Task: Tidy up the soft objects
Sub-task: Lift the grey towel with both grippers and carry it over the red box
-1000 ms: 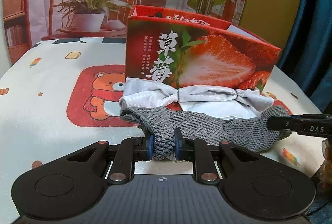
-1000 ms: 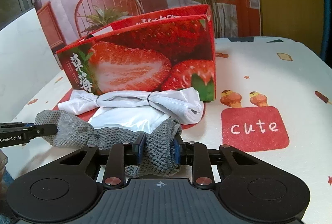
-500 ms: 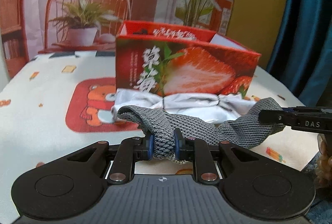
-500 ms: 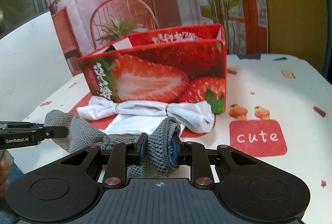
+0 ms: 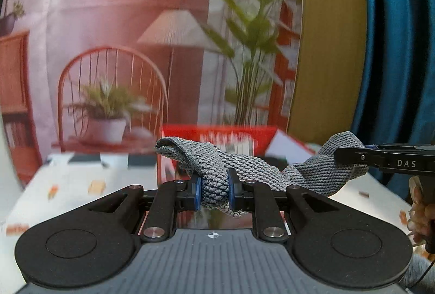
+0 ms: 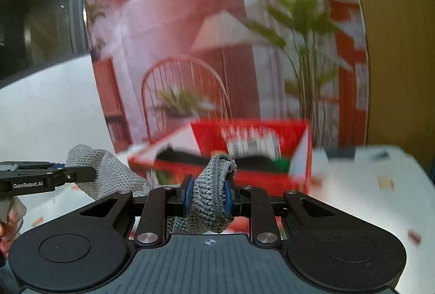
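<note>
A grey knitted cloth (image 5: 252, 169) hangs stretched in the air between both grippers. My left gripper (image 5: 214, 192) is shut on one end of it, blue pads pressed into the knit. My right gripper (image 6: 208, 197) is shut on the other end (image 6: 209, 193), bunched between its pads. Each gripper shows in the other's view: the right one (image 5: 350, 156) at the far right, the left one (image 6: 78, 174) at the far left. Behind the cloth stands the open red strawberry box (image 6: 252, 155), its inside partly showing from above. The white cloth seen before the box is hidden now.
The table (image 6: 367, 185) wears a white cover with small cartoon prints. A printed backdrop (image 5: 136, 49) with chair, plants and lamp stands behind. A blue curtain (image 5: 399, 49) hangs at right. A person's hand (image 5: 420, 215) holds the right gripper.
Both grippers rose together with the grey cloth, lifting it off the table to the height of the box's rim. The views tilted up, and the white cloth dropped out of sight.
</note>
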A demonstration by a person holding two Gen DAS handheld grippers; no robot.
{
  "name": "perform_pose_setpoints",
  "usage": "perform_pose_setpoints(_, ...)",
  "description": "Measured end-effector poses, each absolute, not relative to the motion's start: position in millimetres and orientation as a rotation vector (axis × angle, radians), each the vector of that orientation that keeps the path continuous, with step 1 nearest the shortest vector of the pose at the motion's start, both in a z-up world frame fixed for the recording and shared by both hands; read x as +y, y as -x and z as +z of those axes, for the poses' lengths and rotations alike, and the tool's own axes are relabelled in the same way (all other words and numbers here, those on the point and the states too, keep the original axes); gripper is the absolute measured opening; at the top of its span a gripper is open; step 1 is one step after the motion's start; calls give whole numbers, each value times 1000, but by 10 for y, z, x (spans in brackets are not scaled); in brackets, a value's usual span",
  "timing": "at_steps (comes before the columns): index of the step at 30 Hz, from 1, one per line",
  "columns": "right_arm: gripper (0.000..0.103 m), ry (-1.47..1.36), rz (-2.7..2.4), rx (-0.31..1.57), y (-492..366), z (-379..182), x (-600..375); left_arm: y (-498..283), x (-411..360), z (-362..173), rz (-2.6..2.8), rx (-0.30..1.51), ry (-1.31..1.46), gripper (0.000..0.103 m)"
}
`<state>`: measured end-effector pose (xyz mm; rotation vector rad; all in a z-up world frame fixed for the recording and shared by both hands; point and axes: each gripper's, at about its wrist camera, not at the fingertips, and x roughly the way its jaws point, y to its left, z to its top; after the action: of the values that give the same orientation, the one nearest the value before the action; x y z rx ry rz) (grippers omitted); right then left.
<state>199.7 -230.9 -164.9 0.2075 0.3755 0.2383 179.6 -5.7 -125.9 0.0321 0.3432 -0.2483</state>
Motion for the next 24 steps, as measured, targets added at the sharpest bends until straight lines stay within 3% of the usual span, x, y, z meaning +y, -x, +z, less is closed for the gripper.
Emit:
perform_pose_setpoints(9,19,-206,219,416,-2848,-1403,-2458,-2662,-223,-1103,-241,483,-52,19)
perform_pose_setpoints(24,16,-262,194,698,-3544,-2066,-2469,-3373,-341,-1625,-298,757,-106,19)
